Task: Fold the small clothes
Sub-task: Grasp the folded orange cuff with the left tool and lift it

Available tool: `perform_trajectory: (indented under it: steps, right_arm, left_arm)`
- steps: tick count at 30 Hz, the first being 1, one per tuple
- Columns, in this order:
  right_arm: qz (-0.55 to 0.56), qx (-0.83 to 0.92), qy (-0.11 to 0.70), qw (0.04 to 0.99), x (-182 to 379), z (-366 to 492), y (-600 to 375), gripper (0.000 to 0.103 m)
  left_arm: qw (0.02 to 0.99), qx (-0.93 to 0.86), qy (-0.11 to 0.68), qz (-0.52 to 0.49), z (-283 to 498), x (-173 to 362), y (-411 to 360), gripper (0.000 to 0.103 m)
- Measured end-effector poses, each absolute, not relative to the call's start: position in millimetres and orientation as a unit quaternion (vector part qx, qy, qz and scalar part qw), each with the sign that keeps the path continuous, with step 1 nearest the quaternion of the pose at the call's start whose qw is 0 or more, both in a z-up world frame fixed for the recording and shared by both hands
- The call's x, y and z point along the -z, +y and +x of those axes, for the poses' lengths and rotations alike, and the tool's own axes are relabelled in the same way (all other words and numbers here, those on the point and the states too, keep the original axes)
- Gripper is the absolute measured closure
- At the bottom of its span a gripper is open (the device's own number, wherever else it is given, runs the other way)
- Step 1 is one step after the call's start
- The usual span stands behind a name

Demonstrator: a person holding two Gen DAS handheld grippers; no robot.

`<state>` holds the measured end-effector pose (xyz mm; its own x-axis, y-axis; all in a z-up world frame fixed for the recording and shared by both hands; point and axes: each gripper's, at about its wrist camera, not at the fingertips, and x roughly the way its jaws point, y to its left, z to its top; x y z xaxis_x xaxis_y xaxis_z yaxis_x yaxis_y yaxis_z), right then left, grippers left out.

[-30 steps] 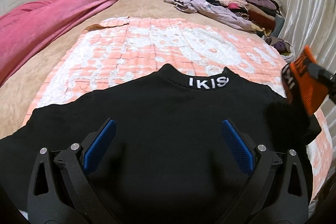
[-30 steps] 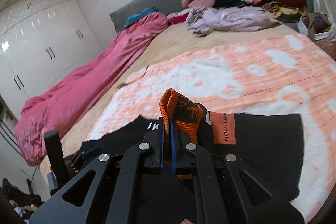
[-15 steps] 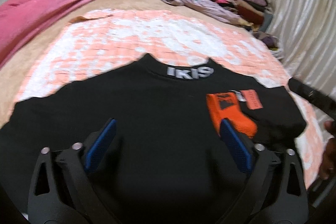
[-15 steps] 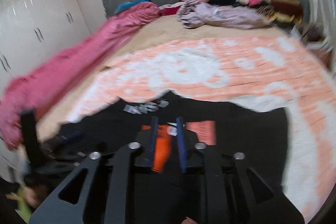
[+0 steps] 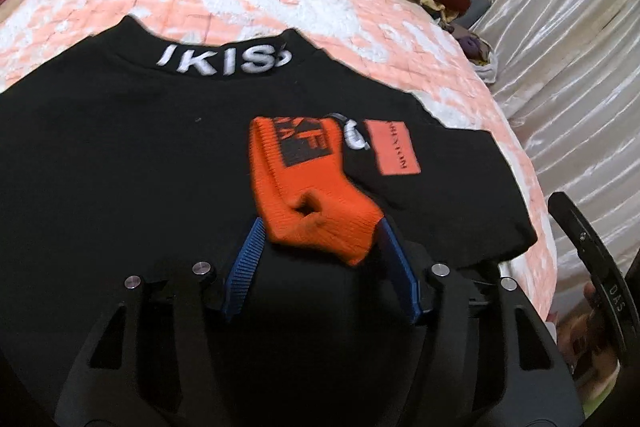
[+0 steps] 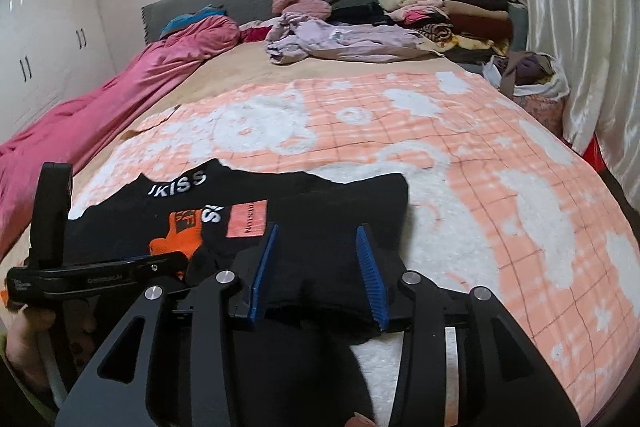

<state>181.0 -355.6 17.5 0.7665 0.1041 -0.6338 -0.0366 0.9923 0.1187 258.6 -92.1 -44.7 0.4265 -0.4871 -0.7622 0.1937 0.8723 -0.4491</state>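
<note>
A black sweater [image 5: 120, 155] with white lettering on its collar [image 5: 224, 61] lies flat on the blanket. Its sleeve is folded over the body, so the orange cuff [image 5: 304, 171] and an orange label patch [image 5: 394, 149] lie on top. My left gripper [image 5: 320, 223] is closing on the cuff's end; both blue pads touch its edges and the knit puckers between them. My right gripper [image 6: 317, 229] is opening over the black folded sleeve [image 6: 340, 207] at the sweater's right edge, gripping nothing. From the right wrist, the cuff [image 6: 176, 239] shows behind the left gripper's body [image 6: 44, 259].
A peach and white blanket [image 6: 400, 131] covers the bed. Far back lie a lilac garment [image 6: 340, 39], a stack of folded clothes [image 6: 452, 7] and a pink duvet [image 6: 100, 107]. A curtain [image 6: 580, 7] hangs right; white wardrobes [image 6: 40, 39] stand left.
The right gripper laid the orange cuff on the sweater's body, let it go and opened. The left gripper moved forward to the cuff and narrowed around it.
</note>
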Motion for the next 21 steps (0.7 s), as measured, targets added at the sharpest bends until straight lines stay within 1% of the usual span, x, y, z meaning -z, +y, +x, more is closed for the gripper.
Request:
perform_trajectory:
  steps: [1,3,6,7,11,16,21]
  right_arm:
    - [0.054,-0.036,0.339,0.939,-16,181,-359,0.064]
    - [0.058,-0.035,0.340,0.938,-15,181,-361,0.064]
    - [0.064,-0.032,0.344,0.936,-10,181,-364,0.064]
    - [0.064,-0.030,0.345,0.936,-8,181,-365,0.064]
    - [0.066,-0.026,0.353,0.933,-2,184,-366,0.064]
    - [0.053,-0.036,0.360,0.931,1,186,-357,0.064]
    - [0.036,-0.050,0.374,0.925,7,189,-342,0.064]
  left_arm:
    - [0.830,0.211,0.493,-0.156,259,44,-93,0.075]
    - [0.829,0.217,0.487,-0.169,262,46,-93,0.087]
    - [0.837,0.227,0.470,-0.166,260,44,-93,0.095]
    - [0.842,0.230,0.460,-0.164,258,42,-92,0.096]
    - [0.872,0.222,0.413,-0.143,249,21,-83,0.097]
    - [0.908,0.183,0.352,-0.135,233,-11,-44,0.097]
    - [0.919,0.134,0.347,-0.129,219,-15,-7,0.097]
